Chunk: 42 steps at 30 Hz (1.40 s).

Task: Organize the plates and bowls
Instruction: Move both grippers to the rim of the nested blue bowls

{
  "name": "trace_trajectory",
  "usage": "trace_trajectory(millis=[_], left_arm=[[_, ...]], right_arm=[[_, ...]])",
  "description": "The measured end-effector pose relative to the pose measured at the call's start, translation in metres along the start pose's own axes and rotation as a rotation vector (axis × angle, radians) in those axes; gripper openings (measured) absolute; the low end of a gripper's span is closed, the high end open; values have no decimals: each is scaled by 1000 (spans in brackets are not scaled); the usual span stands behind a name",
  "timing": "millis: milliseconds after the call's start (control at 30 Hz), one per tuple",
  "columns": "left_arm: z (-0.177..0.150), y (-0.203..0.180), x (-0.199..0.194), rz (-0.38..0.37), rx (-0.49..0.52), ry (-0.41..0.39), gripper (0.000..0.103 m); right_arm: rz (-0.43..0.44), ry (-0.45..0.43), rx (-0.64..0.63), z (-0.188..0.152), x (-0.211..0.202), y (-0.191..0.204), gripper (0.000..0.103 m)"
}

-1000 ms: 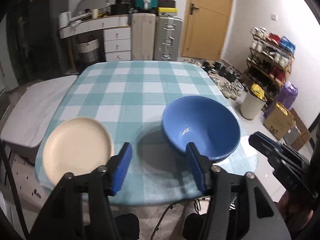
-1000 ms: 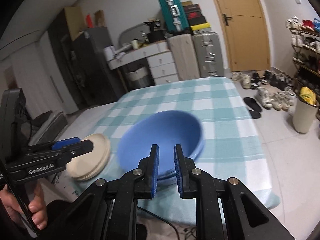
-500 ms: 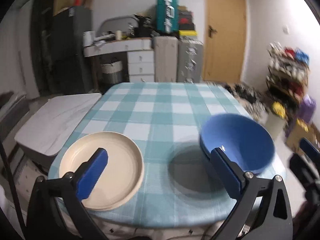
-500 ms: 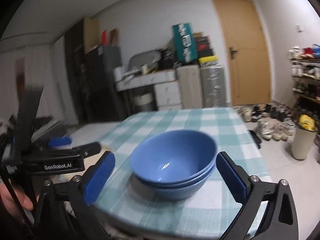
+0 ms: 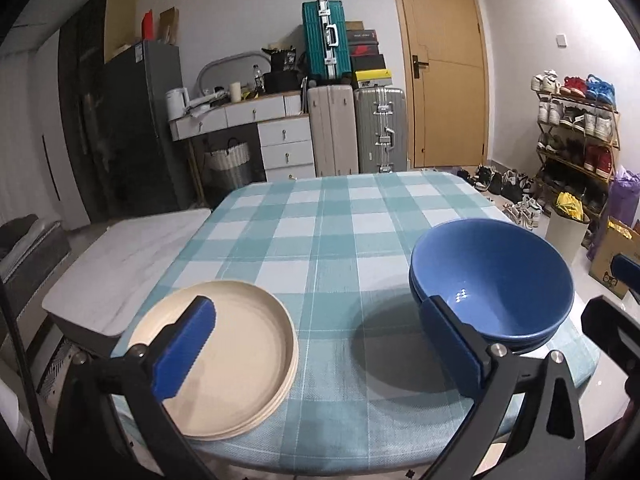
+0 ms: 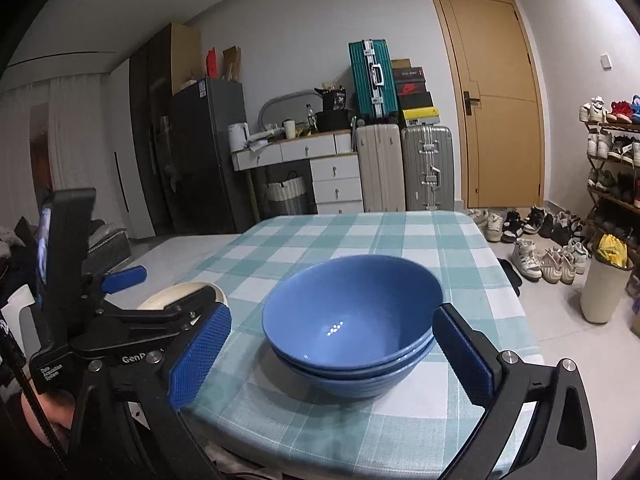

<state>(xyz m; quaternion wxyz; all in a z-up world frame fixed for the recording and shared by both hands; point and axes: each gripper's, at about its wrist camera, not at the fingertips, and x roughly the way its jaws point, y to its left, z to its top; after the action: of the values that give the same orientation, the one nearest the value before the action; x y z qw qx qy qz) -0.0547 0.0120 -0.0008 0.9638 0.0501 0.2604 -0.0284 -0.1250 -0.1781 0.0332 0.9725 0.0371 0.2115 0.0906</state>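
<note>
Stacked cream plates (image 5: 232, 356) flat at near-left bench corner; nested blue bowls (image 5: 492, 280) upright at near-right, well apart.

Glossy blue bowls (image 6: 352, 320), matt cream plates (image 5: 236, 364) — woven checked tablecloth (image 5: 340, 220), ribbed blue jaws.

In the right wrist view, the cream plates (image 6: 182, 294) are mostly hidden behind the left gripper (image 6: 168, 292), so only a sliver of rim shows and their number cannot be counted there. In the left wrist view, the right gripper (image 5: 616, 300) is cut off by the right edge, and a blue finger pad (image 5: 452, 344) covers the near rim of the stacked blue bowls (image 5: 492, 276). The hand (image 6: 52, 416) holding the left gripper is mostly out of frame, and the labels on the shoe boxes (image 6: 412, 88) are too small to read.
</note>
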Motion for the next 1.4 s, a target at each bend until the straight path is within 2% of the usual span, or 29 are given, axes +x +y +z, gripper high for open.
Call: trace_trajectory(millis=[200,333,400,533,667,800,933,1167,1300,1400], left_arm=[[-4,-8,11,73,23,39,103],[-6,-1,16,13,-51,85,103],[-7,3,20,20,-84,104,103],[-6,3,20,79,-78,78,103],[-8,4,20,83,-91,78,103],[-11,9,29,73,-112,142,103],[-11,14,26,72,-131,129,103],[-12,8,24,75,-96,133,103],[-9,4,33,-1,-115,190,103],[6,-4,37,-28,-98,178,103]], right_arm=[[-35,45,21,-5,8,-5,102],[-65,45,29,-5,10,-8,102],[-65,62,46,-7,11,-9,102],[-63,91,83,-10,16,-15,102],[-94,93,110,-11,18,-22,102],[-110,121,136,-13,23,-27,102],[-114,116,134,-12,23,-28,102],[-101,128,171,-15,25,-35,102],[-102,129,216,-15,24,-46,102],[-104,120,263,-15,19,-58,102]])
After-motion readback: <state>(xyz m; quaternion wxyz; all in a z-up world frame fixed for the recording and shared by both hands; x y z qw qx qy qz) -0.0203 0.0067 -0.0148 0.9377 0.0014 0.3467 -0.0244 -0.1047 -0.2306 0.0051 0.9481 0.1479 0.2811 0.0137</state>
